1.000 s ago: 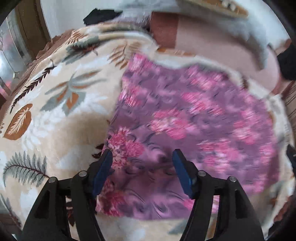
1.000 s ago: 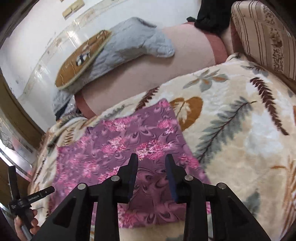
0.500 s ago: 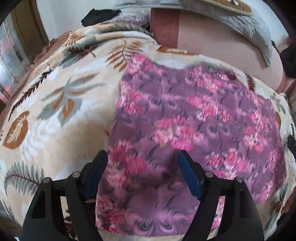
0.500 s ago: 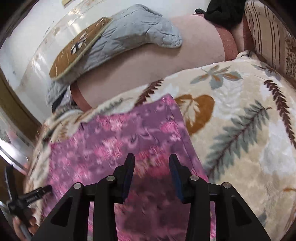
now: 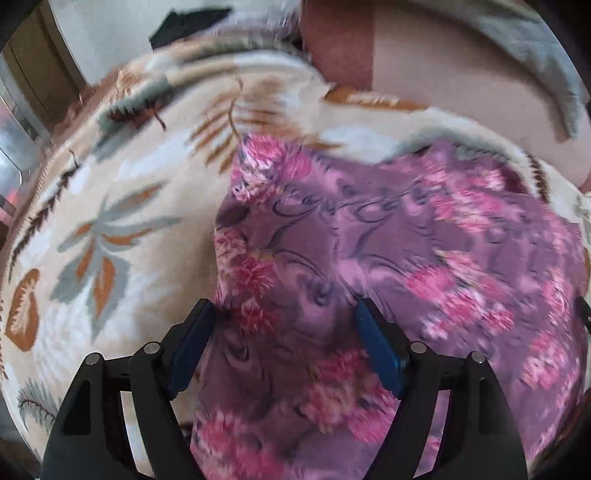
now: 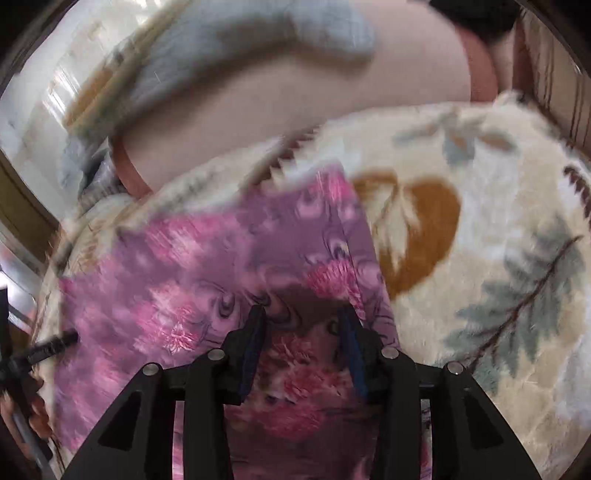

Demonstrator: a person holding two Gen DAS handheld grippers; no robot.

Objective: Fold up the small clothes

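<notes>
A purple cloth with pink flowers (image 5: 388, 258) lies spread flat on a cream blanket with a leaf pattern (image 5: 122, 206). My left gripper (image 5: 284, 321) is open and empty, low over the cloth's near left part, its left finger at the cloth's left edge. In the right wrist view the same cloth (image 6: 207, 266) fills the middle. My right gripper (image 6: 301, 317) is open and empty, close over the cloth's near right part beside its right edge. The left gripper's tool and the hand holding it (image 6: 33, 354) show at the far left.
A pink bolster (image 6: 295, 110) with a grey quilted cover (image 6: 258, 40) lies behind the blanket. A striped cushion (image 6: 554, 74) stands at the right. A dark garment (image 5: 188, 22) lies at the back. Wooden furniture (image 5: 40, 66) borders the left side.
Both grippers have moved forward and down over the cloth, which now looks larger. The right gripper's jaws have opened wider. The cloth has not moved.
</notes>
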